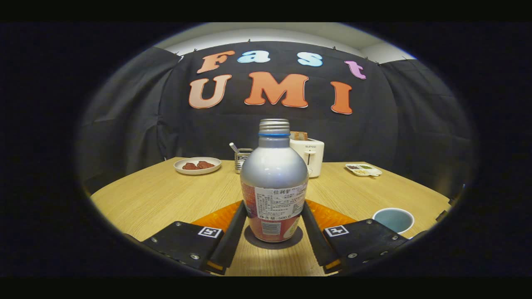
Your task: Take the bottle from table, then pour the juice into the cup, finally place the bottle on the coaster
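Your gripper [272, 232] has its jaws set narrow around the bottle [274, 182], one finger along each side of the lower body; each finger edge meets the bottle's outline, so both appear to press on it.

The bottle is metal, with a smooth silver domed shoulder, a ribbed screw cap and a blue ring under the cap. Its lower half carries a red printed wrap with a white panel of fine print and a barcode; the print is too small to read. It stands upright on a dark round coaster [291, 243], which lies flat on the tabletop [158, 195] between your fingers.

The tabletop is light wood-grain laminate with a curved front edge. An orange mat [332, 216] with a textured weave lies behind the bottle's base, partly under the fingers.

The cup [393, 219] is round, pale blue inside with a white rim, and sits to the right, just beyond the right finger, apart from the bottle.

Beyond the bottle, you have a white toaster [311, 155] with bread in its slot, its grey lettering illegible. Left of it stands a wire holder [242, 160], then a white plate [197, 165] bearing reddish pieces. A small white tray [363, 169] sits far right.
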